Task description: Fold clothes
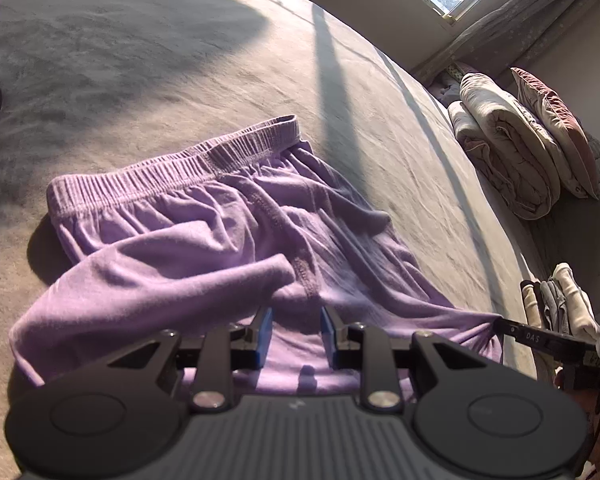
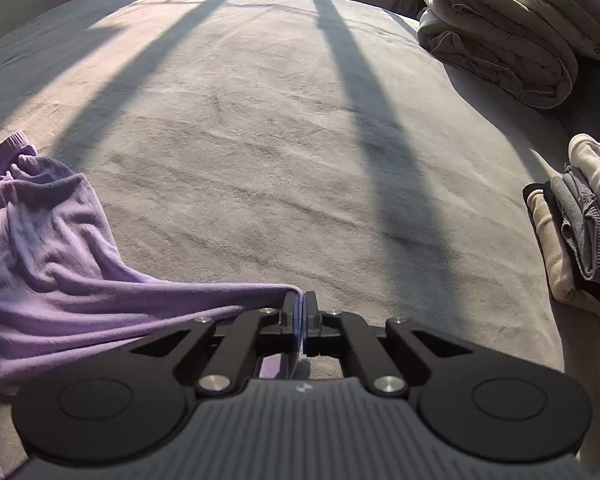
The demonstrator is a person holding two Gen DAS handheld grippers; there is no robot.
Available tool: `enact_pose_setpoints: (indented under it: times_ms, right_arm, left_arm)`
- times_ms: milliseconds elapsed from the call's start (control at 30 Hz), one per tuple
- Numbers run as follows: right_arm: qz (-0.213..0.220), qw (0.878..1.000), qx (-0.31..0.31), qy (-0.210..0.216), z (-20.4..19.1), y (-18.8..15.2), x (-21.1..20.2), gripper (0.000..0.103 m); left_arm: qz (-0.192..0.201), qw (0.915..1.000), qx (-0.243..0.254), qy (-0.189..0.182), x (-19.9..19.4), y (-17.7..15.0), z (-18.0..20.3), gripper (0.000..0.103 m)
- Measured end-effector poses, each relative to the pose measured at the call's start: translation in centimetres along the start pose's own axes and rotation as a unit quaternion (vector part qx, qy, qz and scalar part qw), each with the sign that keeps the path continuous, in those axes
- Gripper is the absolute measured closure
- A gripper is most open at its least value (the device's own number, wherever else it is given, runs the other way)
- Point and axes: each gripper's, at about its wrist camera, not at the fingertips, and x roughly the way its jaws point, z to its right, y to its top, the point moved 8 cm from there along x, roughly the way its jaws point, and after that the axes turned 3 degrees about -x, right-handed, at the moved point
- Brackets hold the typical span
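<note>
Purple shorts (image 1: pixel 220 240) lie crumpled on the grey bed cover, elastic waistband at the far end, leg hems toward me. My left gripper (image 1: pixel 296 320) is open just above the near middle of the shorts, fabric showing between its blue pads. My right gripper (image 2: pixel 303 308) is shut on the corner of the shorts' leg hem (image 2: pixel 276 294), the cloth pulled taut to the left. In the left wrist view the right gripper's fingers (image 1: pixel 512 328) show at the right edge, pinching that corner.
The grey bed cover (image 2: pixel 260 140) stretches ahead with long window shadows. A rolled beige quilt (image 2: pixel 496 40) and a pillow (image 1: pixel 552 128) lie at the far right. A stack of folded clothes (image 2: pixel 580 220) sits at the right edge.
</note>
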Motion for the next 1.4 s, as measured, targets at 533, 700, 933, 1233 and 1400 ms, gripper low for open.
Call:
enact_pose_setpoints:
  times_ms: [533, 700, 933, 1233, 1400]
  right_arm:
    - [0.022, 0.997, 0.016, -0.07, 0.3, 7.1, 4.3, 0.099]
    - [0.006, 0.999, 0.032, -0.033, -1.2, 6.7, 3.6, 0.085]
    - [0.022, 1.0, 0.011, 0.006, -6.3, 8.9, 0.9, 0.061]
    - [-0.005, 0.994, 0.037, 0.098, -15.4, 11.1, -0.6, 0.061]
    - [-0.027, 0.984, 0.072, 0.161, -20.3, 12.1, -1.0, 0.061]
  left_arm:
    - [0.021, 0.9993, -0.03, -0.001, -1.7, 1.8, -2.5, 0.077]
    - [0.053, 0.9976, -0.042, 0.015, -4.2, 2.8, -4.6, 0.077]
    - [0.098, 0.9921, -0.062, 0.048, -7.8, 3.7, -8.0, 0.077]
    - [0.099, 0.9873, -0.108, 0.062, -8.4, 4.2, -11.6, 0.077]
    - [0.085, 0.9876, -0.126, 0.039, -6.8, 4.4, -11.3, 0.077]
